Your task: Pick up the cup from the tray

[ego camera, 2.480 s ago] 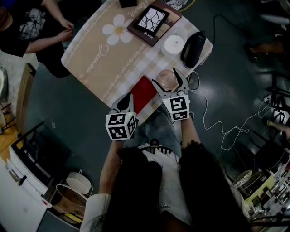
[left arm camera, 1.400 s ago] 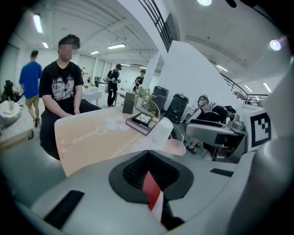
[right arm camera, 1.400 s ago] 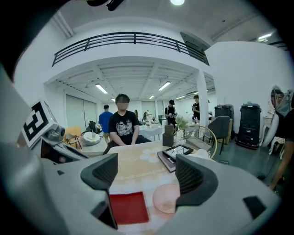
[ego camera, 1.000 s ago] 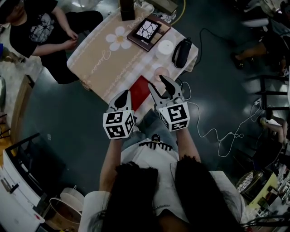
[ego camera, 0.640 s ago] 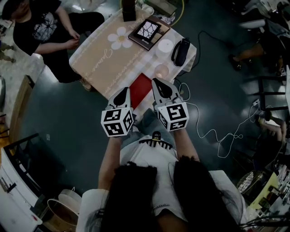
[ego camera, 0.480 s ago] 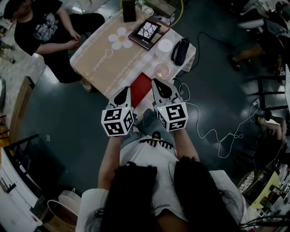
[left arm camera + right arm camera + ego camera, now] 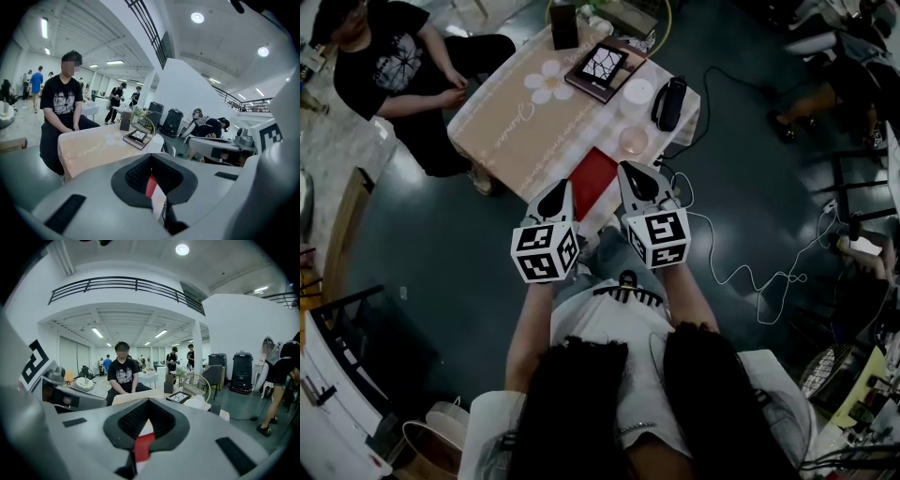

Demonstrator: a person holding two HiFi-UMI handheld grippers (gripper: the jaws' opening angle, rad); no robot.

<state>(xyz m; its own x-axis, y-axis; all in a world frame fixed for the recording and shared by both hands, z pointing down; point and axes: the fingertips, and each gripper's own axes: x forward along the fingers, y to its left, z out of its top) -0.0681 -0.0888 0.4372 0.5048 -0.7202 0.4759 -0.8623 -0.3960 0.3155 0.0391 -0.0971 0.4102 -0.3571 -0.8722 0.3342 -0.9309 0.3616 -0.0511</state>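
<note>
View from the head camera, looking steeply down, with the two gripper views. I am holding the right gripper (image 7: pixel 636 173) over the near edge of the table (image 7: pixel 516 131), and its own view is showing the two dark pads meeting in a closed wedge with nothing caught between them; only a sliver of red is showing through the slit. The cup (image 7: pixel 633 141), pale and translucent, is standing on the cloth close to that same edge, directly ahead of the right gripper's tips, near them but not touching. It is sitting between the red flat item (image 7: pixel 592 178) on its left and the black oblong item (image 7: pixel 668 101) farther up the table, with the white round item (image 7: pixel 637 94) just beyond it. From above, the cup is presenting a full round rim, so its mouth is facing upward and its long axis is running vertically, toward the camera; I cannot make out a handle. I am keeping the left gripper (image 7: pixel 553 194) beside the right one, over the near end of the red flat item, and its view is likewise showing its jaws pressed together and empty. The cup is lying well to the right of the left gripper's line.
</note>
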